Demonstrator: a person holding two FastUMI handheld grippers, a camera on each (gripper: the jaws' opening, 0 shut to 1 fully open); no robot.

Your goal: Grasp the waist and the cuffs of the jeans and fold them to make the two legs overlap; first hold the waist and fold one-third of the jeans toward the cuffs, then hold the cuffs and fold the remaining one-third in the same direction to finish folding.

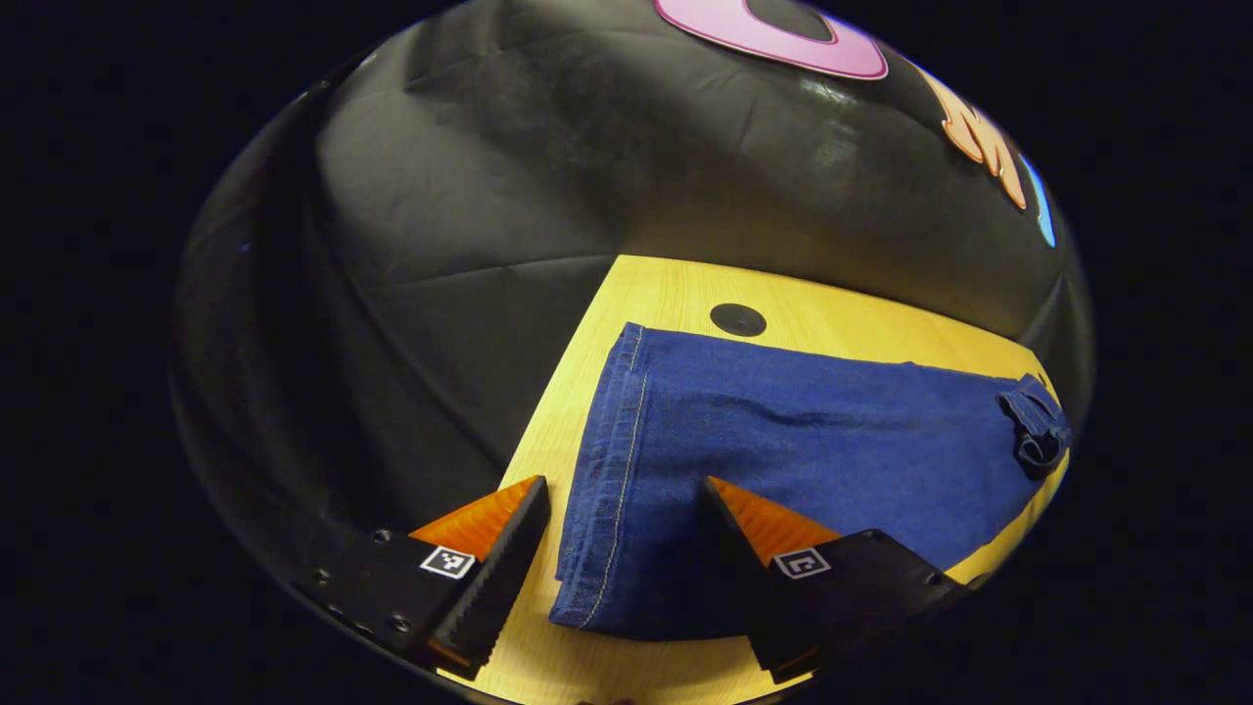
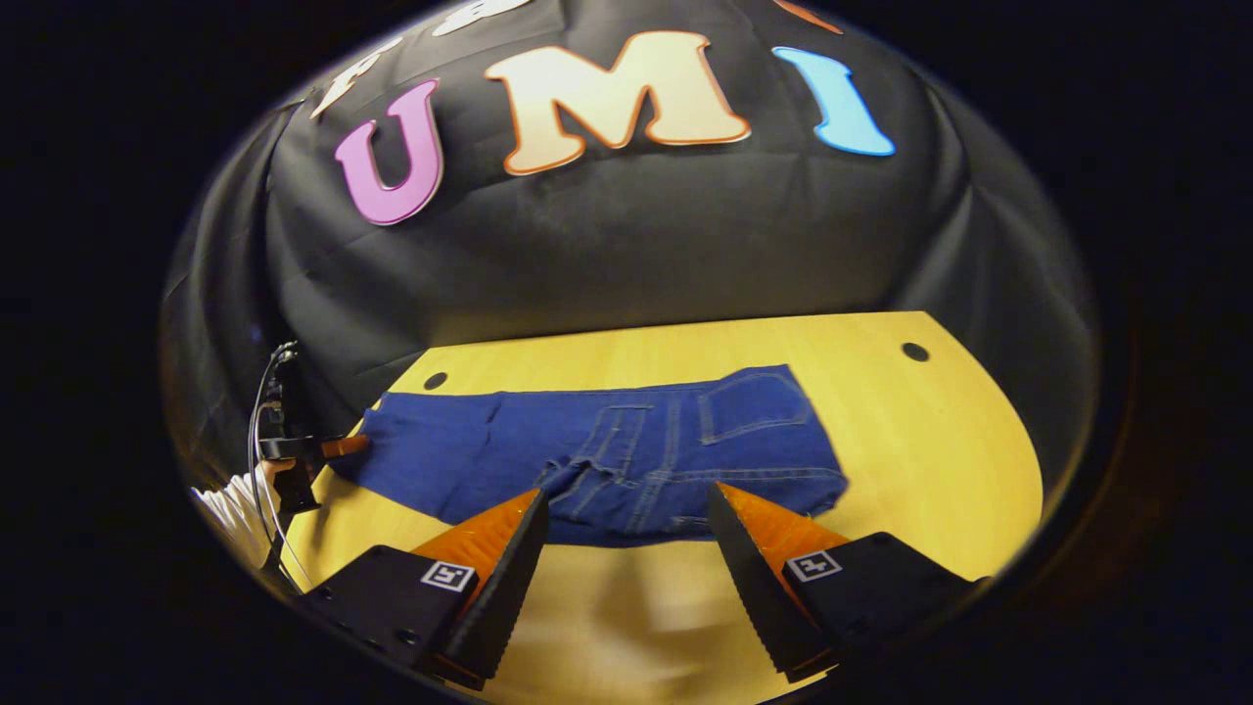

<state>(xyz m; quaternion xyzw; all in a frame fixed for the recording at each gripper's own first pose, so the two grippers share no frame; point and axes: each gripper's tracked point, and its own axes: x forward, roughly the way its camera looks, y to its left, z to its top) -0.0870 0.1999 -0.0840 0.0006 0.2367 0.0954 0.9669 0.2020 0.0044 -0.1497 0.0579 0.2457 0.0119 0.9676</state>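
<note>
Dark blue jeans (image 2: pixel 626 450) lie flat across the wooden table (image 2: pixel 930 431), legs one on the other. In the left gripper view the cuff end (image 1: pixel 612 470) with its stitched hem is nearest, and the waist end (image 1: pixel 1033 426) lies far right. My left gripper (image 1: pixel 622 499) is open, its fingers straddling the cuffs just above the cloth. In the right gripper view the waist with a back pocket (image 2: pixel 749 401) lies just ahead of my right gripper (image 2: pixel 626 504), which is open above the table's near edge. My left gripper (image 2: pixel 328 448) also appears far off at the cuffs.
Black cloth walls close in the table on the far and left sides. Round dark holes sit in the tabletop near its far corners (image 2: pixel 915 351) (image 1: pixel 737 319). Bare wood lies right of the waist. A person's sleeve (image 2: pixel 235 514) shows at the left.
</note>
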